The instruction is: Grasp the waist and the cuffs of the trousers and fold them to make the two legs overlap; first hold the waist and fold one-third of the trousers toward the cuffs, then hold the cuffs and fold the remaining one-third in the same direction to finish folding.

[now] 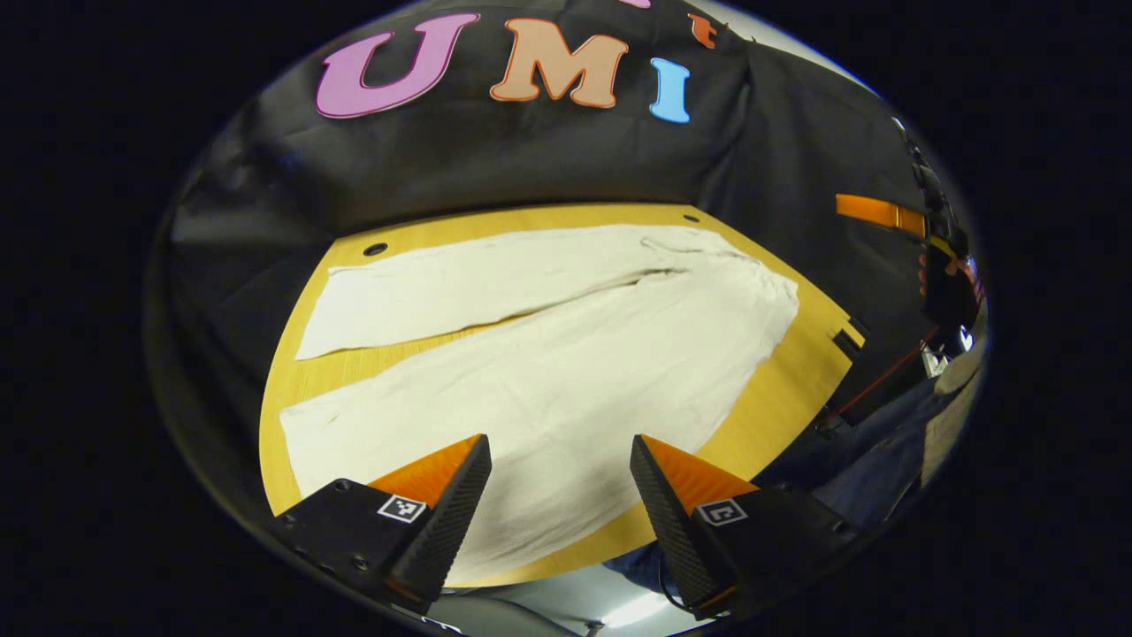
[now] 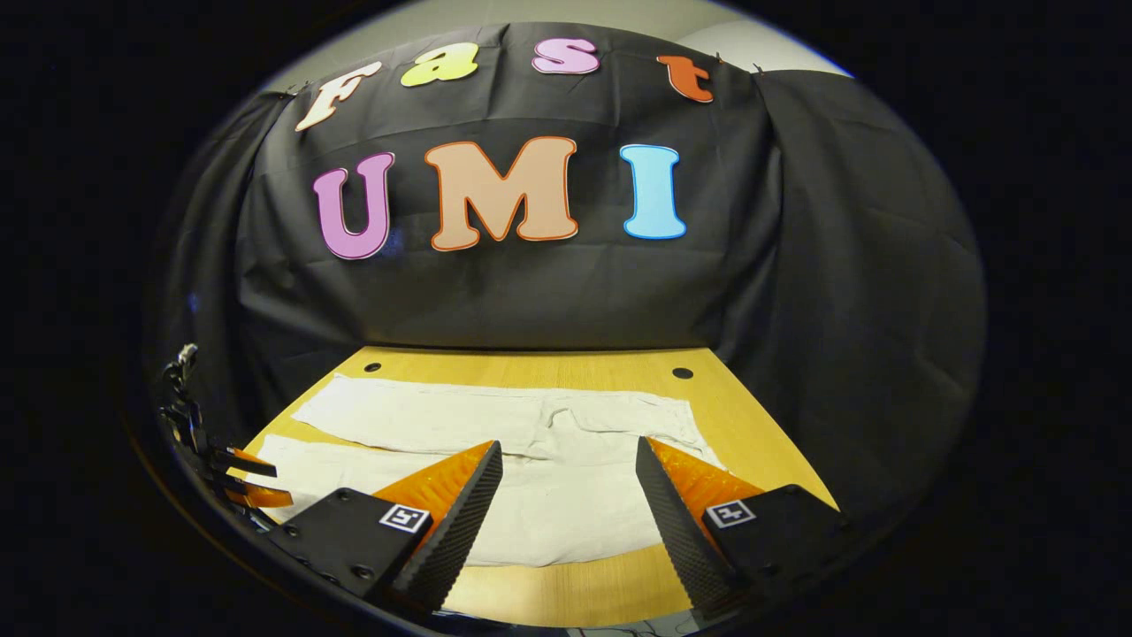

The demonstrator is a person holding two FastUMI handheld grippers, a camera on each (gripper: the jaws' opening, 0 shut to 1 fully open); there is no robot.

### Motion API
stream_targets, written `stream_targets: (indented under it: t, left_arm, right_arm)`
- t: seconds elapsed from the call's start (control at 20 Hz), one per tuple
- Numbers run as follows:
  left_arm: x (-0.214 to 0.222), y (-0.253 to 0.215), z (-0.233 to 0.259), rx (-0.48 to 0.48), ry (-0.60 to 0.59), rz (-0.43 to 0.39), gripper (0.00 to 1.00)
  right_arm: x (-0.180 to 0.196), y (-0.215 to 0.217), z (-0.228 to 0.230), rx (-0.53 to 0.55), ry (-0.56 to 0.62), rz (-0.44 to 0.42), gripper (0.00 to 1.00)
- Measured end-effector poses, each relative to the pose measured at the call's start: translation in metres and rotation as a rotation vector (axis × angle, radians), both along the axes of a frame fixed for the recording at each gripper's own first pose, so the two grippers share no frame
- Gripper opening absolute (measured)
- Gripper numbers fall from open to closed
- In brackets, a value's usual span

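On the wooden surface (image 1: 778, 398) the pale trousers (image 1: 548, 354) lie flat, legs spread apart. Above them, left gripper (image 1: 561, 451) and right gripper (image 2: 569, 456) hover released; the right gripper view catches the left gripper beside the cuffs.

Left gripper (image 1: 561, 447) fingers spread apart, right gripper (image 2: 568, 451) fingers likewise, both empty

Bright overhead light, sharp centre, heavy fisheye warp + dim soft edges, faint shadows, no glare

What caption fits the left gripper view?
Open hand-held gripper above white trousers spread flat, legs apart, on a wooden table.
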State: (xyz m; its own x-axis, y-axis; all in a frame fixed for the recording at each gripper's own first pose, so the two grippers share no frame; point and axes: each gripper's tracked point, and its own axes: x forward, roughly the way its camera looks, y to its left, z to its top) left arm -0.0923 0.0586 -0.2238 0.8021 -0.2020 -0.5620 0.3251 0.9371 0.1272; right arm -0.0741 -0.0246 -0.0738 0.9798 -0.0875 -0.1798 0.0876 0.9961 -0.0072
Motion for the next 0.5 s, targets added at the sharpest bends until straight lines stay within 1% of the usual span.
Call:
stream_targets:
  t: [0.35, 0.45, 0.5]
  left_arm:
    - [-0.037, 0.055, -0.050, 0.105, 0.183, -0.063, 0.95]
    - [-0.042, 0.070, -0.062, 0.162, 0.217, -0.087, 0.95]
    - [-0.045, 0.076, -0.066, 0.193, 0.230, -0.102, 0.94]
  right_arm:
    - [0.001, 0.013, -0.010, 0.024, 0.011, -0.019, 0.96]
    - [0.001, 0.017, -0.012, 0.018, 0.014, -0.028, 0.96]
    - [0.002, 0.018, -0.013, 0.018, 0.016, -0.033, 0.97]
